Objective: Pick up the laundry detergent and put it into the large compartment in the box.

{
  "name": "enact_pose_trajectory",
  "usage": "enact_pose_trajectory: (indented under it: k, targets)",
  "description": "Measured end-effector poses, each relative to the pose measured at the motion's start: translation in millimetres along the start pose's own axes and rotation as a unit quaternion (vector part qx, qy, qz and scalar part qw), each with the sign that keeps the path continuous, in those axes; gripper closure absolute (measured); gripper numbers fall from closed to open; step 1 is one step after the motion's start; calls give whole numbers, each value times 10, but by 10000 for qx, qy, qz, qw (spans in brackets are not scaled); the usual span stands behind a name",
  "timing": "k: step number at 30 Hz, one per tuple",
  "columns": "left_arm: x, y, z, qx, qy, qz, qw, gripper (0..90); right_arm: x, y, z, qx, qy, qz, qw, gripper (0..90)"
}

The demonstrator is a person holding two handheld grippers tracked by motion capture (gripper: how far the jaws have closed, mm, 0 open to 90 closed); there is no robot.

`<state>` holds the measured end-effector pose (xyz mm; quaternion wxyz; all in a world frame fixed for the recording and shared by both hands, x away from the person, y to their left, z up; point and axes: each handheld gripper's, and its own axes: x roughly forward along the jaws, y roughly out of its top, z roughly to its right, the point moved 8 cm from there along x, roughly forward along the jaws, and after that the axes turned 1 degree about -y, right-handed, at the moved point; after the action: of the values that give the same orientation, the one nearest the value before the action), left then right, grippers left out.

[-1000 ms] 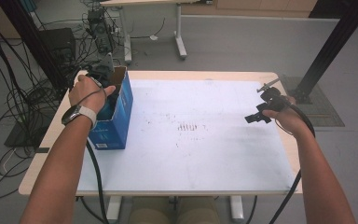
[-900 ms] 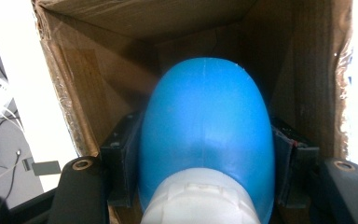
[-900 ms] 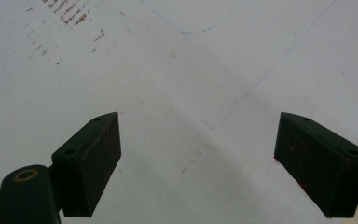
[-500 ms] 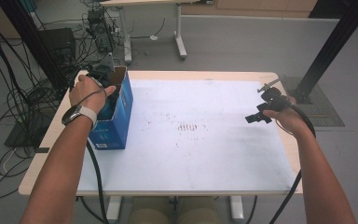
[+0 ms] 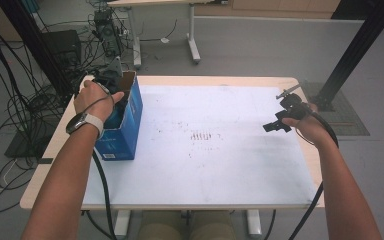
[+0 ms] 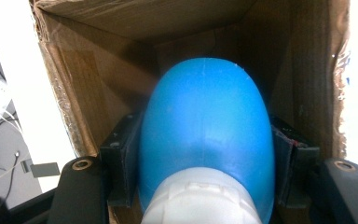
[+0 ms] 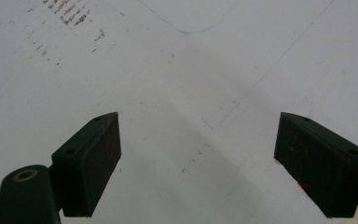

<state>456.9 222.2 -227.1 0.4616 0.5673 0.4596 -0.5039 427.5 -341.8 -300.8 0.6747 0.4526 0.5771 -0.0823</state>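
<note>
Over at the left edge of the table [image 5: 220, 195], the left gripper [image 5: 111, 85] is down inside the open cardboard box [image 5: 125, 135], and its own camera tells the story: both black jaws are clamped on the flanks of a smooth blue rounded object [image 6: 205, 140] with a pale ribbed collar at its near end. It could be a bulb or a capped bottle; from this angle I can't say which, since only its domed end and collar are on show. So the grip is made. That part looks done.

What I can't settle is direction of travel. The blue object sits within the brown walls of the box, held off to one side of nothing in particular, and whether it is being lifted out or set down the pictures alone don't decide. Either way, what's left is the carry and the release.

Across the table, the right gripper [image 5: 280, 122] hangs near the right edge, its jaws standing wide apart with nothing between them, just the scuffed white tabletop and a patch of reddish marks [image 7: 74, 18] beyond. It reads as waiting its turn, well apart from the box, perhaps ready to receive or steady the blue object once it clears the cardboard.
</note>
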Motion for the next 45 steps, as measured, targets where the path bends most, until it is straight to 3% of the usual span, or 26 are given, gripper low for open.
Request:
enact_pose_trajectory:
  k: [45]
  targets:
    - [2,-1,1,30,-82,45,10000,371,5,-28,-6,26,-13,7,10000,146]
